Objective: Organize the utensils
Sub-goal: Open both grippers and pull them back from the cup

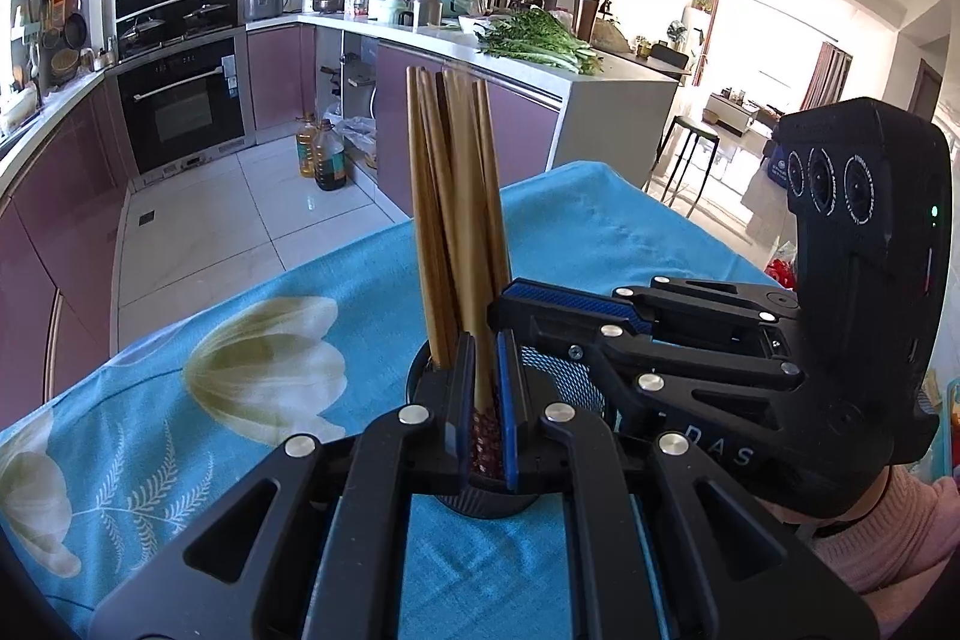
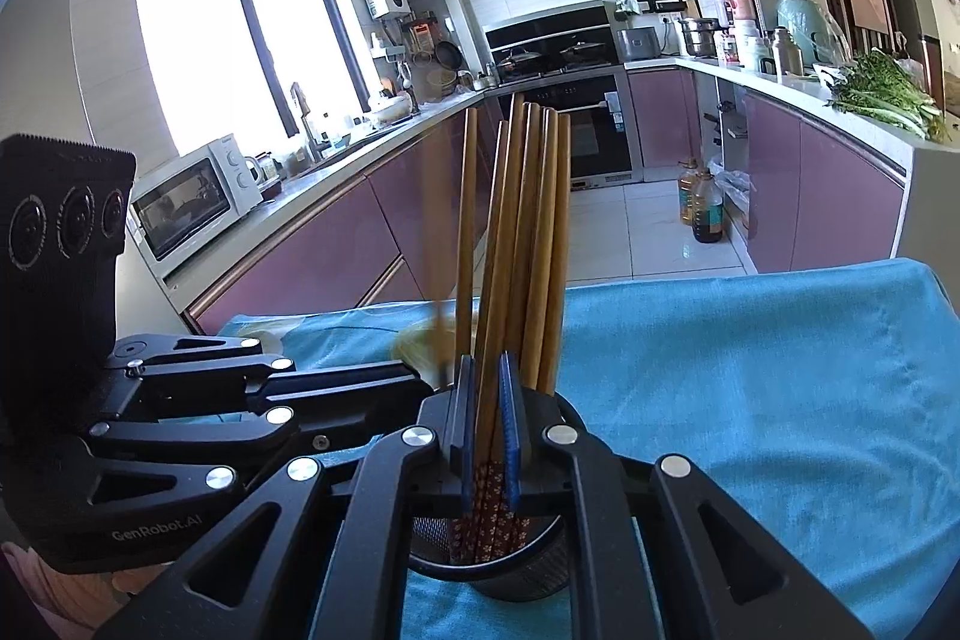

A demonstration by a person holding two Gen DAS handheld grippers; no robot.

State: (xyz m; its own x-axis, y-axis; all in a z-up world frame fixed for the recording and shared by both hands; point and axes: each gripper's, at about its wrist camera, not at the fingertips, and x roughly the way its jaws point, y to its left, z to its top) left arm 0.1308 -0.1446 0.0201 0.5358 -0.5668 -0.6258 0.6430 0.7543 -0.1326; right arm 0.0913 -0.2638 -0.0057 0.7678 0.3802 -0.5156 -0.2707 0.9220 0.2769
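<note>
1. Blue cloth (image 1: 600, 232), printed with pale flowers (image 1: 270, 358), covers the table and takes up the lower half of both wrist views; the kitchen lies behind it, with purple cabinets (image 2: 336, 244), an oven (image 1: 186, 112) and a white counter (image 1: 612, 82) carrying leafy greens (image 1: 540, 40).
2. Next in size are the two black tools. The right gripper (image 1: 510, 307) reaches in from the right side of the left wrist view, held by a hand in a pink sleeve (image 1: 888, 532); the left gripper (image 2: 429, 388) reaches in from the left side of the right wrist view.
3. A dark mesh holder (image 2: 534, 574) stands upright on the cloth, directly under both sets of fingers.
4. Wooden chopsticks (image 1: 444, 196) stand bunched in the holder, plain ends fanning upward, patterned red ends down inside the cup.
5. The left gripper's blue pads (image 1: 507, 418) are pinched on one chopstick (image 1: 480, 340) just above the holder's rim (its patterned end shows between them).
6. The right gripper's pads (image 2: 510, 430) likewise clamp a chopstick (image 2: 495, 340), whose flowered lower end sits inside the holder.
</note>
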